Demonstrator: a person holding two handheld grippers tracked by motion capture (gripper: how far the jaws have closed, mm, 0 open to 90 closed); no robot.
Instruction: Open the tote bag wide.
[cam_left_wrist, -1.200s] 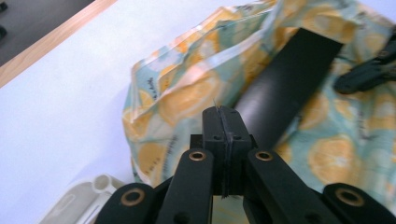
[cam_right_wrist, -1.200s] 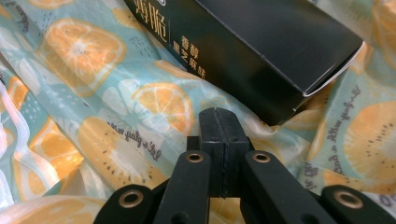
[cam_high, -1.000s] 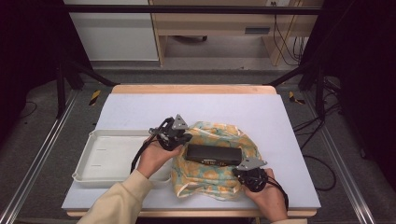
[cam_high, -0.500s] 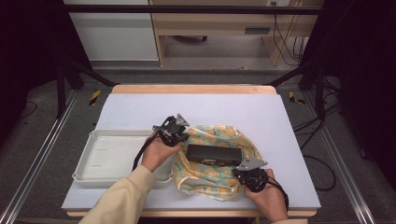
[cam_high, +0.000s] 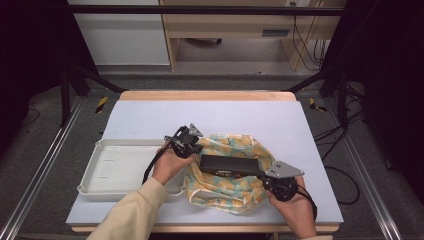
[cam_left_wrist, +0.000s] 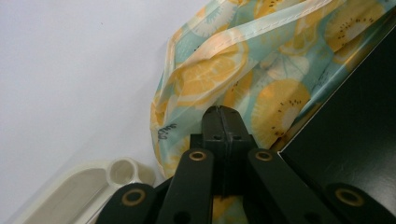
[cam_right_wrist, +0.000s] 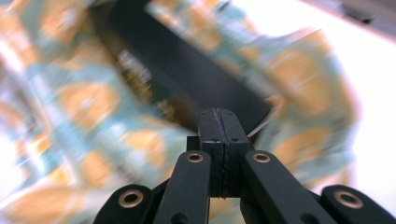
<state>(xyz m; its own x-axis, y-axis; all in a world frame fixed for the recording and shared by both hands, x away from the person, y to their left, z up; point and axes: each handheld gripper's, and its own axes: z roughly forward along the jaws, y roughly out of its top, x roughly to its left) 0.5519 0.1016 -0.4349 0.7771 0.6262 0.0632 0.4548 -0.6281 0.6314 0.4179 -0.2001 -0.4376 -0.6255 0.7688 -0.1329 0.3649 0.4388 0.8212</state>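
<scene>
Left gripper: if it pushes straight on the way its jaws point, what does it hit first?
Most likely the fruit-print cloth just past the shut left gripper; the black box lies off to one side. Depth is unclear.

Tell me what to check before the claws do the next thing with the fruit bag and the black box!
1. Black box lies on the fruit-print bag: ok.
2. Left claw shut with jaws together at the bag's edge: ok. Whether it pinches any fabric: cannot tell.
3. Right claw shut, pointing at the box's corner: ok. Whether it grips anything: cannot tell, the picture is blurred.
4. Bag's opening held wide enough to take the box: cannot tell.
5. White tray sits left of the bag, out of the way: ok.
</scene>
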